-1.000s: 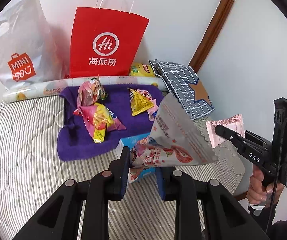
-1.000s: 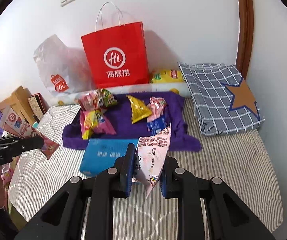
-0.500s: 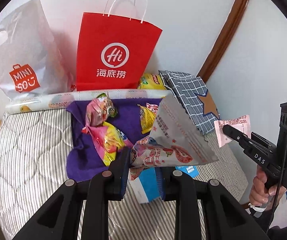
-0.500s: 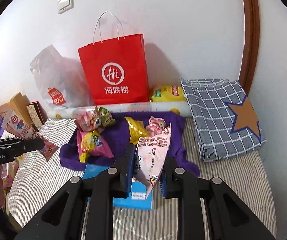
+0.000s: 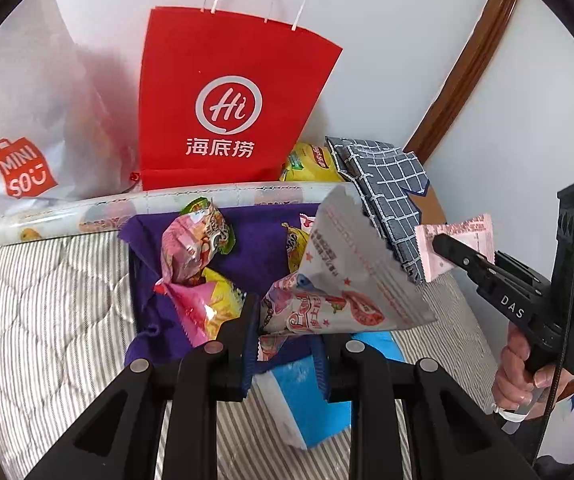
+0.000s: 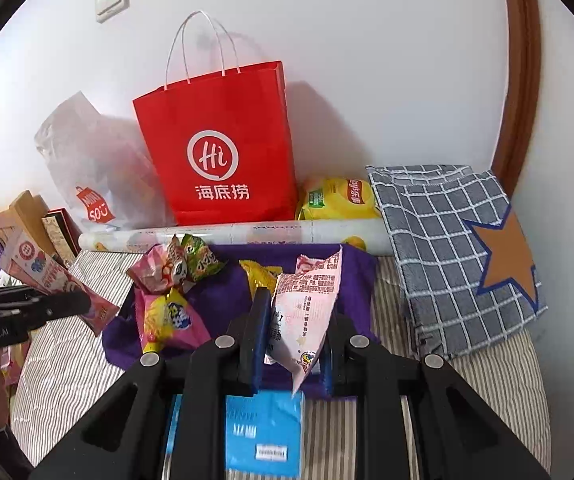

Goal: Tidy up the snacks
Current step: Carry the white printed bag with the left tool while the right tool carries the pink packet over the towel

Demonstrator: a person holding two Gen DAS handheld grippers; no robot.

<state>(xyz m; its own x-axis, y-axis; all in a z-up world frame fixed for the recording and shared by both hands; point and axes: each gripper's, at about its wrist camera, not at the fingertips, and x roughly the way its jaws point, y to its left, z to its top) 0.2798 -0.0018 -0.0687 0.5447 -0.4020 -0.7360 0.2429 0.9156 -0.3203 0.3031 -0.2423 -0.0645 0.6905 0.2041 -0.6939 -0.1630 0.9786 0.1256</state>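
Both tongs are clamped tight: my left gripper (image 5: 285, 340) holds a pink snack packet (image 5: 339, 280), my right gripper (image 6: 293, 344) another packet (image 6: 307, 304), both above the purple cloth (image 6: 227, 300). I'd keep them level, steering toward the far red bag (image 6: 223, 148).

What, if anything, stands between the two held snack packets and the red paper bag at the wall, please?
Only low things: loose snack packets on the purple cloth and the printed roll lying before the red paper bag. Its open top looks unobstructed.
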